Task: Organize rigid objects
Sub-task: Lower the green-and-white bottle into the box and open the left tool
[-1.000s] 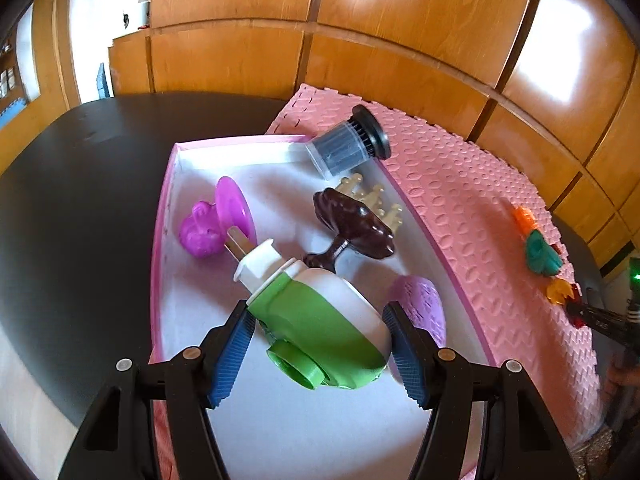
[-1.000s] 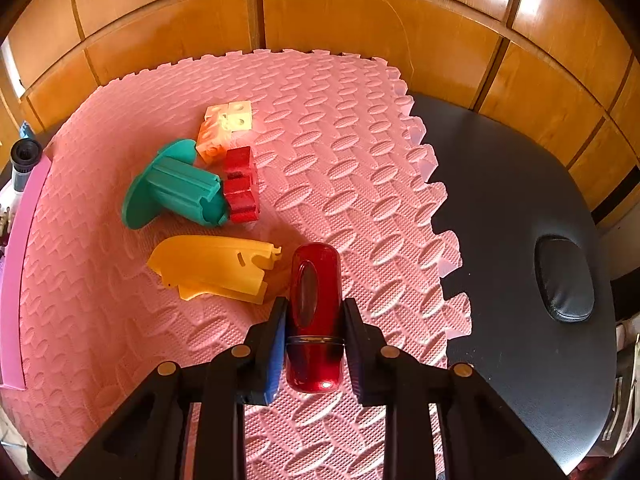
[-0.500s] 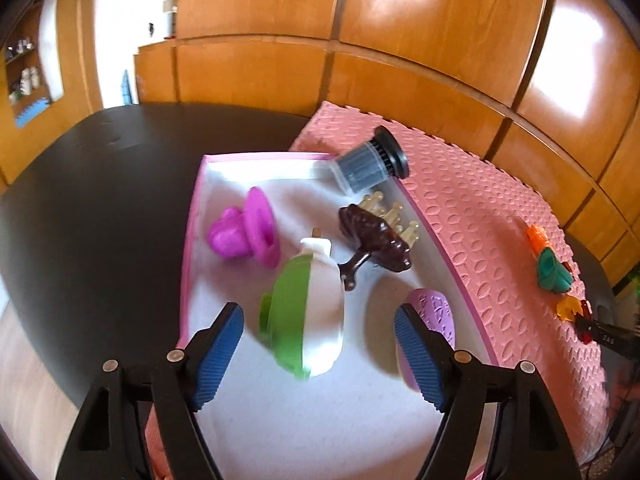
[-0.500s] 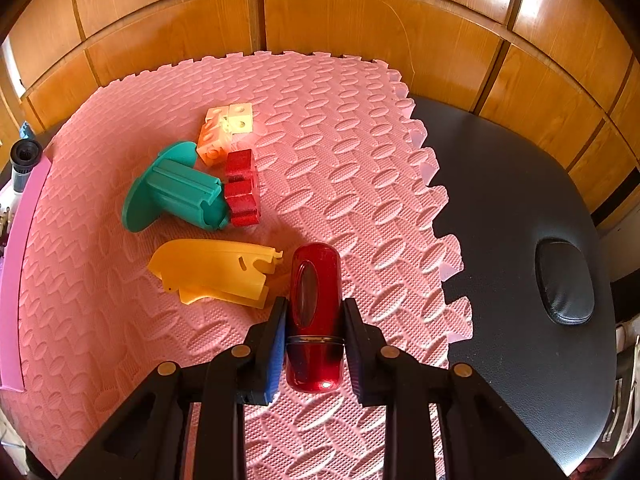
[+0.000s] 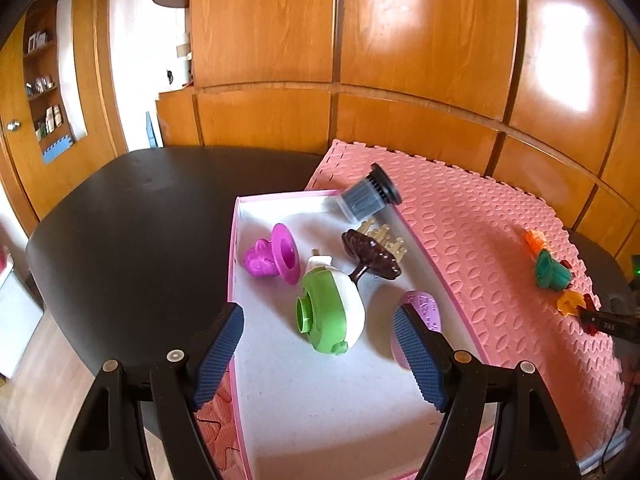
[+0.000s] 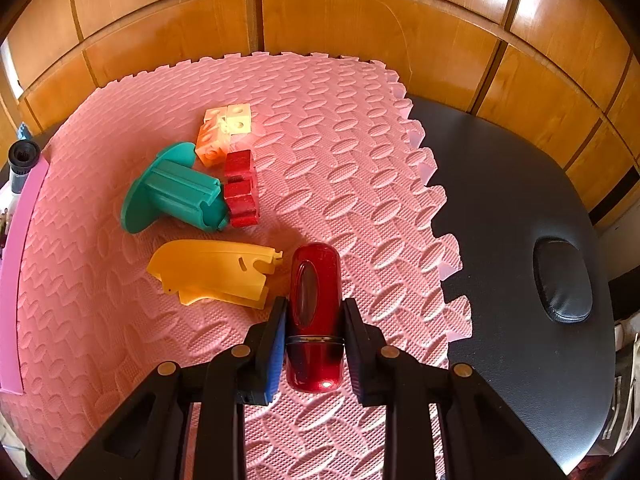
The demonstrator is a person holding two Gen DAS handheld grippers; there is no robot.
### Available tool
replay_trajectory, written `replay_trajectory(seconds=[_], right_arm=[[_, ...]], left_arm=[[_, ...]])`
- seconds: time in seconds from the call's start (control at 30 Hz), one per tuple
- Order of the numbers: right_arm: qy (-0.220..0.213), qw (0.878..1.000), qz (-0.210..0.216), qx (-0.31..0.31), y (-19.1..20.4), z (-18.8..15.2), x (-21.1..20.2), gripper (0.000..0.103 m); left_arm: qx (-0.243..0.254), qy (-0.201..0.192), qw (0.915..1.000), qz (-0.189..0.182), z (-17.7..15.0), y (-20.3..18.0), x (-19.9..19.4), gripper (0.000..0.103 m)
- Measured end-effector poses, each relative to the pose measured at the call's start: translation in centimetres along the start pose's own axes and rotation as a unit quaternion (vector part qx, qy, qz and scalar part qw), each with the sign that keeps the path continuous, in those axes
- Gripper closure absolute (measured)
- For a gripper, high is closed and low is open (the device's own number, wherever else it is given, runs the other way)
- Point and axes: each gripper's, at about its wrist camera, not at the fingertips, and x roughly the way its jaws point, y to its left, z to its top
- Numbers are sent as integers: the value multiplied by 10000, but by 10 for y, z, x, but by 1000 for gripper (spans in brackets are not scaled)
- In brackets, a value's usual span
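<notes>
Pink foam mat on black table, wood-panelled wall behind.

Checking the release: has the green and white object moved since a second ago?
Yes. The green and white object left the open left hand-held gripper and lies on the white tray floor.

I see both views bright and warmly lit. On my left camera, white glare blooms on the wood panelling, washing out the grain above the pink foam mat. Objects on the mat throw soft shadows. Fisheye bending curves the panel seams, and the corners fall black. Focus is sharp; I see no motion blur.
</notes>
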Motion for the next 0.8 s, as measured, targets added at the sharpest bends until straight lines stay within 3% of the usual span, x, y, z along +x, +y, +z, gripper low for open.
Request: replay_trajectory(seconds=[0.8], right_arm=[[-72,9999,-91,-98,1,0,-2,78]], left_arm=[[117,31,9999,5,-6,-4,-7,25]])
